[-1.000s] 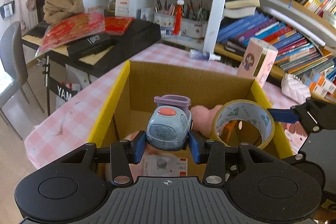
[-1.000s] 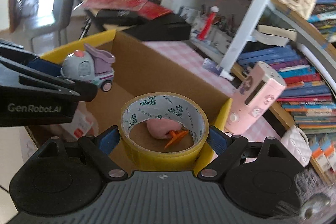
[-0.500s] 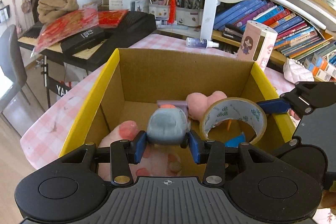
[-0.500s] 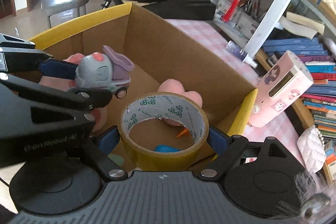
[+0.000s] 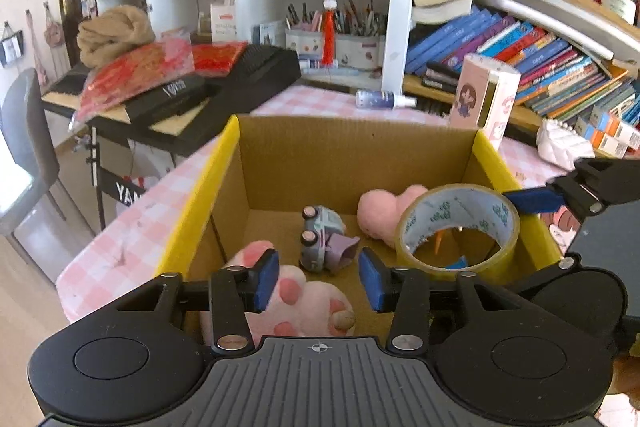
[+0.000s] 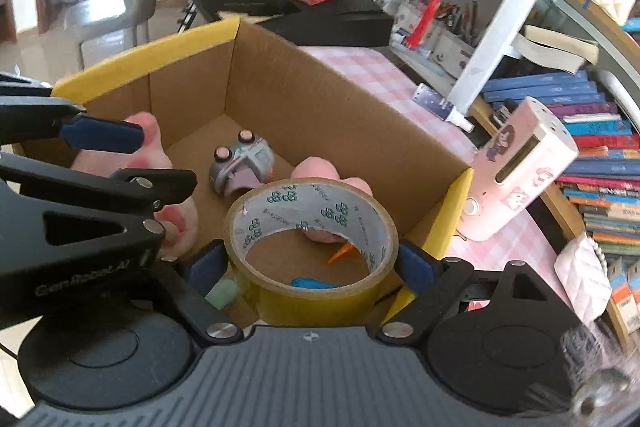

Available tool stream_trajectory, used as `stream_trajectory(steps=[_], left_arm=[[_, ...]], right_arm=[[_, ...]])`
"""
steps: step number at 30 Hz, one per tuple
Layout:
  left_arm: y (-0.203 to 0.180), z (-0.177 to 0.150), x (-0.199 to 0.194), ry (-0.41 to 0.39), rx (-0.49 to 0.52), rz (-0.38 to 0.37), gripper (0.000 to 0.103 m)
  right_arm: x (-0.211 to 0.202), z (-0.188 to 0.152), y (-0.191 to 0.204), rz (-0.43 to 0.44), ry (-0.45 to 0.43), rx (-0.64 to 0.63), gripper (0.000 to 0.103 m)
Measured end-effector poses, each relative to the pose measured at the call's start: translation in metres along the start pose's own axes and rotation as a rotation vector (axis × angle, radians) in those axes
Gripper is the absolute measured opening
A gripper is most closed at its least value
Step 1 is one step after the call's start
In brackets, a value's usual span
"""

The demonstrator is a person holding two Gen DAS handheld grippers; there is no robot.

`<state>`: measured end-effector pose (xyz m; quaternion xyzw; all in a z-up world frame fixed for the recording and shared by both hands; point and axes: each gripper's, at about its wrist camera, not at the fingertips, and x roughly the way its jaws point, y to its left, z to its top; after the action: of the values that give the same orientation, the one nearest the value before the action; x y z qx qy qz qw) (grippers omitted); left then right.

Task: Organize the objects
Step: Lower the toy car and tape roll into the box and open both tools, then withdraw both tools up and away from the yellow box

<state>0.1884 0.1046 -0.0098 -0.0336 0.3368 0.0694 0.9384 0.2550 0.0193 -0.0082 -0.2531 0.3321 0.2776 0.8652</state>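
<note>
A yellow-rimmed cardboard box [image 5: 352, 155] stands on the pink checked table; it also shows in the right wrist view [image 6: 328, 107]. A grey-blue toy car [image 5: 322, 241] lies on its side on the box floor, also in the right wrist view [image 6: 242, 165]. My left gripper [image 5: 319, 277] is open and empty just above the box, over a pink paw plush [image 5: 308, 303]. My right gripper [image 6: 310, 265] is shut on a yellow tape roll [image 6: 310, 247] and holds it over the box's right side; the roll also shows in the left wrist view [image 5: 456, 227].
A pink plush [image 5: 384, 213] and small blue and orange items lie in the box. A pink device [image 6: 520, 171] stands just right of the box, a spray bottle [image 5: 384, 101] behind it. Bookshelves rise behind and right; a black keyboard [image 5: 208, 95] and a chair [image 5: 24, 147] are at left.
My left gripper lowered the toy car into the box, opened and let it go; the car now lies on its side on the floor. The right gripper still holds the tape roll.
</note>
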Motion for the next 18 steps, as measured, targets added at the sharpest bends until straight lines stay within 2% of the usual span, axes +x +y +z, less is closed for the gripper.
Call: stream_trajectory(steps=[2,3,11,18], left_arm=[[0.001,0.001,-0.010,-0.030,0.005,-0.002,0.063],[0.001,0.001,-0.015,-0.044,0.011,-0.007,0.066],[0.005,-0.007,-0.052,-0.119,0.001,-0.056,0.082],[0.013,-0.023,-0.085,-0.148,-0.021,-0.081,0.089]], right_arm=[[-0.009,-0.002,-0.001,-0.001,-0.017,0.035,0.090],[-0.014,-0.003,-0.001,0.002,-0.022,0.057,0.090],[-0.059,-0.014,0.012,-0.073,-0.086,0.139,0.090],[-0.097,-0.030,0.023,-0.164,-0.107,0.246,0.091]])
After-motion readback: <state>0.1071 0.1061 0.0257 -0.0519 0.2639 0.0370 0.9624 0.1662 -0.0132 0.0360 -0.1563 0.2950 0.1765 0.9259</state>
